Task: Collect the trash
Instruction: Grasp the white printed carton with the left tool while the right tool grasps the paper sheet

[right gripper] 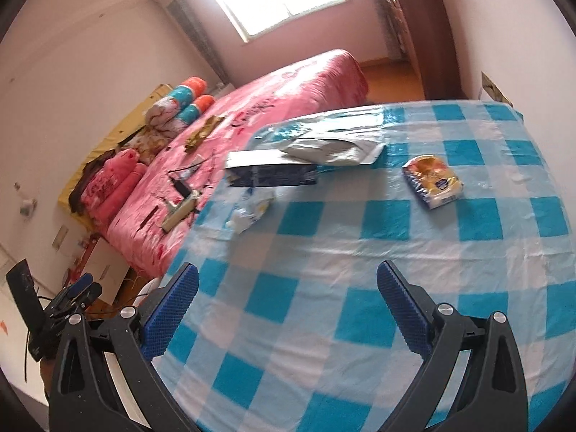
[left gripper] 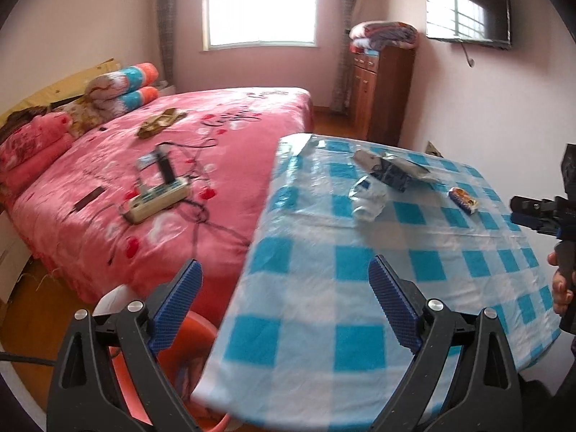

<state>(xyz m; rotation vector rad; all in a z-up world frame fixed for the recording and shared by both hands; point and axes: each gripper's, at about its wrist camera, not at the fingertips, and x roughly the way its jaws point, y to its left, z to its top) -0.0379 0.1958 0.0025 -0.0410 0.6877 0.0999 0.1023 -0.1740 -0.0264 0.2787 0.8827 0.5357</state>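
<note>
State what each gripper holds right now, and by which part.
Nothing is held. The left gripper and right gripper both stand open and empty over the checkered table; the snack wrapper lies untouched.

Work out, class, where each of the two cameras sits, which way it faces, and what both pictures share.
Left wrist view: sits on the left gripper, low at the checked table edge, facing bed and window; right gripper and hand show.
Right wrist view: sits on the right gripper, above the table, facing the wrappers; left gripper shows.
Shared: snack packet, crumpled wrapper, bed, window.
</note>
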